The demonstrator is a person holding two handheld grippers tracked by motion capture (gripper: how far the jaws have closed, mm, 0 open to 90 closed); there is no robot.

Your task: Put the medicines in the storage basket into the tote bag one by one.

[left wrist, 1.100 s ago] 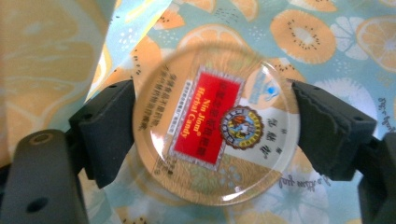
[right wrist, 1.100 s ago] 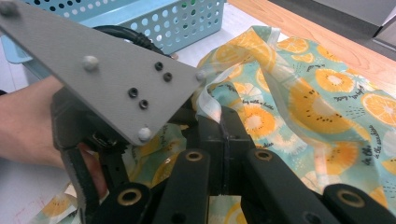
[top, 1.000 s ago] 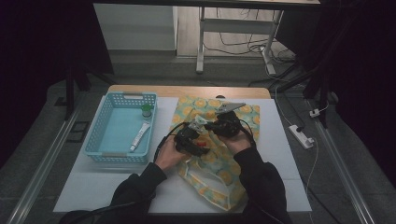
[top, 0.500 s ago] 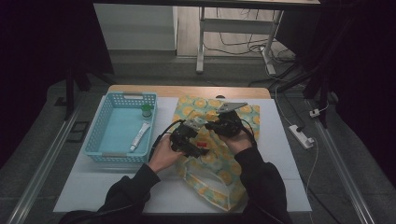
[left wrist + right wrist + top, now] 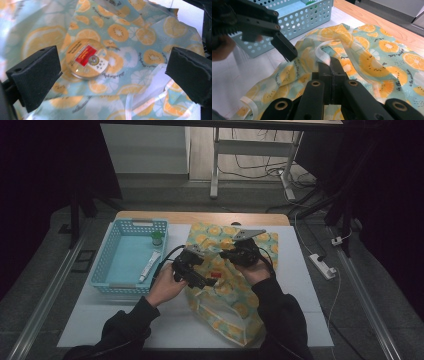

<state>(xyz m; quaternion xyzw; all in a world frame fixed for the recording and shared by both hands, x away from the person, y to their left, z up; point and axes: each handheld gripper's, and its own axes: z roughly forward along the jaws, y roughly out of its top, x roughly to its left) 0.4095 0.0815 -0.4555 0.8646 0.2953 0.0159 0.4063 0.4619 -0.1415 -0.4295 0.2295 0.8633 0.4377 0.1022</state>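
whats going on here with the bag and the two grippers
A person at a table works a fruit-print bag with two hand-held grippers. The right gripper is shut on the bag's clear strap, holding the bag open. The left gripper has just been opening; its jaws stand wide with nothing between them, above a round tin lying inside the bag. A blue basket sits to the left.

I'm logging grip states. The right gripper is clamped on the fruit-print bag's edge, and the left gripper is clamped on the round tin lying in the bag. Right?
Not quite. The left gripper is open: the left gripper view shows its jaws wide apart, the round tin lying free below them. The right gripper is indeed clamped on the fruit-print bag.
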